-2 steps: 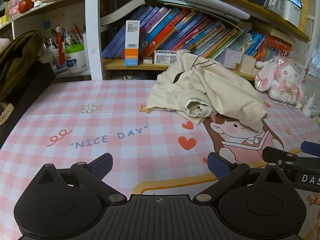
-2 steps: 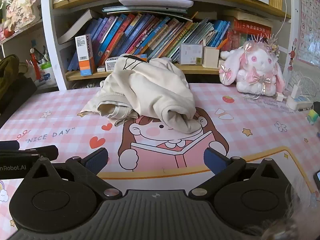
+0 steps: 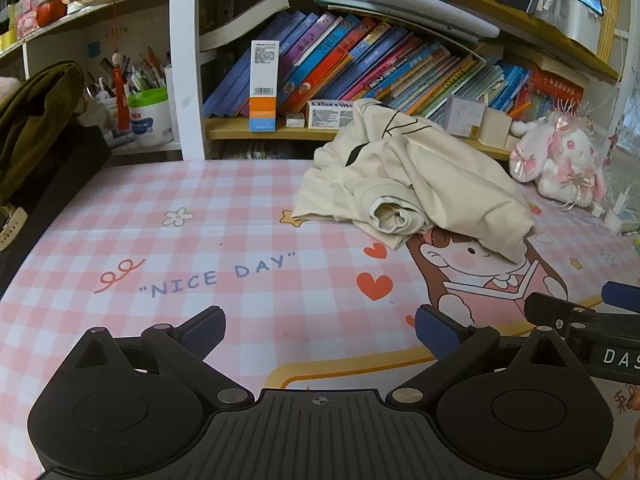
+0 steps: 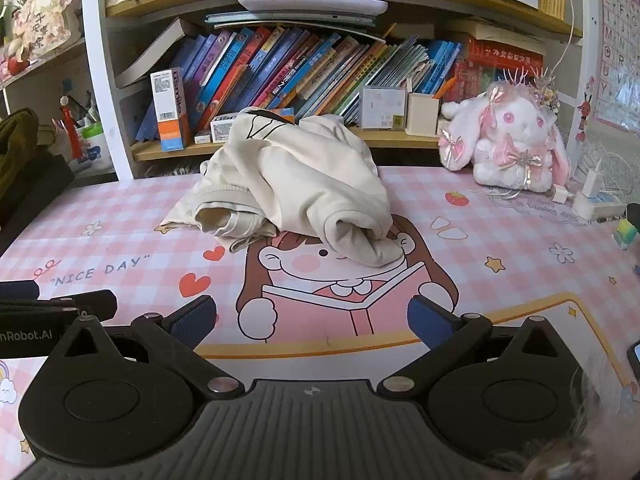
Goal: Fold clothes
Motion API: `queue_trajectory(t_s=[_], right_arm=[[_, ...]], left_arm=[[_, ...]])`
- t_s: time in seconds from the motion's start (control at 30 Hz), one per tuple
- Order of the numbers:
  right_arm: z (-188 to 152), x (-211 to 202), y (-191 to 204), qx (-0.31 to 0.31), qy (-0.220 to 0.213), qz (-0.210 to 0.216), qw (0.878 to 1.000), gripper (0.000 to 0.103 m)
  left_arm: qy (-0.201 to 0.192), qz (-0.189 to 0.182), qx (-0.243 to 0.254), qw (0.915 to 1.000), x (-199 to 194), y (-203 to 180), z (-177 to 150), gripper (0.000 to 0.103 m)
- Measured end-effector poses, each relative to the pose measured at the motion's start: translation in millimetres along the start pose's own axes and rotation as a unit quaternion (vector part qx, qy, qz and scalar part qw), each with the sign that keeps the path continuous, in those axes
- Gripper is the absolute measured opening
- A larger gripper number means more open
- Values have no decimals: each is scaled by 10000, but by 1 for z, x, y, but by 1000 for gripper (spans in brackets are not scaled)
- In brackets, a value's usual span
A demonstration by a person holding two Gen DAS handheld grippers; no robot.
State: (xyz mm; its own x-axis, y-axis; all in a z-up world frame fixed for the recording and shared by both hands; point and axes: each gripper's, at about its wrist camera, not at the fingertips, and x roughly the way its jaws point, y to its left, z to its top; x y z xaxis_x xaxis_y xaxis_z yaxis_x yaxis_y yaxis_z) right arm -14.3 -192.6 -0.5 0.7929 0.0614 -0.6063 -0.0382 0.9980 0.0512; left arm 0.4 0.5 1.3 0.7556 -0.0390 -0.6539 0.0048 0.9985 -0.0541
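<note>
Cream shirt [image 4: 296,184] heaped on desk [image 4: 520,280]: soft, light, limp. Best hold: hem edge or sleeve cuff. Left claw [image 3: 318,330], right claw [image 4: 312,320] released, empty.

The pink checked table mat [image 3: 224,216] is showing the words "NICE DAY" in blue capitals between quotation marks, beside a red squiggle. White letters "DAS" are showing on the black body of the right gripper [image 3: 618,356] at the edge of the left wrist view, and "nRobot.AI" is reading on the left gripper [image 4: 28,336] in the right wrist view. A wall chart [image 4: 618,36] at the right is displaying alphabet letters, and a tall white and orange box [image 4: 170,108] on the shelf is carrying a barcode and "usmile".
</note>
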Motion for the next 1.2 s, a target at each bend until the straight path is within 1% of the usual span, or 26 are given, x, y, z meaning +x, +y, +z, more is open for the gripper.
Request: queue_trajectory(t_s=[0.33,1.2], right_arm=[[0,2,2,20,-2,-1,10000,103],[-1,-1,5,-17,36,22,10000,103]], left_arm=[[-31,4,-20,10000,4,-2,-3,102],[36,-4,1,10000,-2,0,-4,102]])
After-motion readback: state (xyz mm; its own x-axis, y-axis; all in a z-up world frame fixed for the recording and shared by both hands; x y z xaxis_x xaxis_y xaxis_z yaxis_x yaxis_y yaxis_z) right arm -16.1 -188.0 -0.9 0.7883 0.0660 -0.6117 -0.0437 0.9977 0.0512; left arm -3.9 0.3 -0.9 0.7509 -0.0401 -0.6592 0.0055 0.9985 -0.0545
